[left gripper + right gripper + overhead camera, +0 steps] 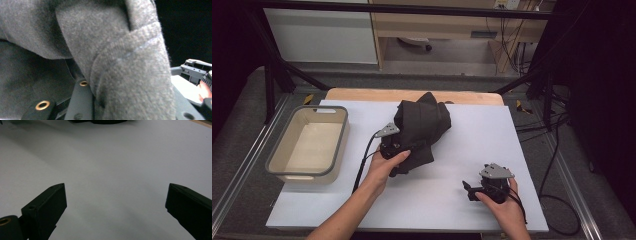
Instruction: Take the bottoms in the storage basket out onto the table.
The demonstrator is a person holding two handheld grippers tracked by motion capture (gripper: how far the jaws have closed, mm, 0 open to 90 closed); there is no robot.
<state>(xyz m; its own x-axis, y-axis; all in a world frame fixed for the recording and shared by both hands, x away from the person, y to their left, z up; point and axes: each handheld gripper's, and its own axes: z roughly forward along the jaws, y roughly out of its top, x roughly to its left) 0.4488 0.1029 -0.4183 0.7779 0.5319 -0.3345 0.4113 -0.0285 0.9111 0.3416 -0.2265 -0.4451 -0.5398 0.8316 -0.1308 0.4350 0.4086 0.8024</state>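
Observation:
A dark grey fleece garment (422, 122) lies bunched on the white sheet (477, 140), at the middle toward the back. My left gripper (411, 148) is at the garment's near edge and is shut on a thick fold of it. In the left gripper view that fold of the garment (120, 62) fills the gap between the jaws of my left gripper (130, 96). My right gripper (468, 189) rests low over the sheet at the front right, apart from the garment. It stands open (115, 192) with only bare sheet (112, 157) between its jaws.
A beige bin with a grey rim (343, 140) stands empty at the left edge of the sheet. The wooden table edge (412, 95) runs behind the sheet. Black frame bars and cables flank both sides.

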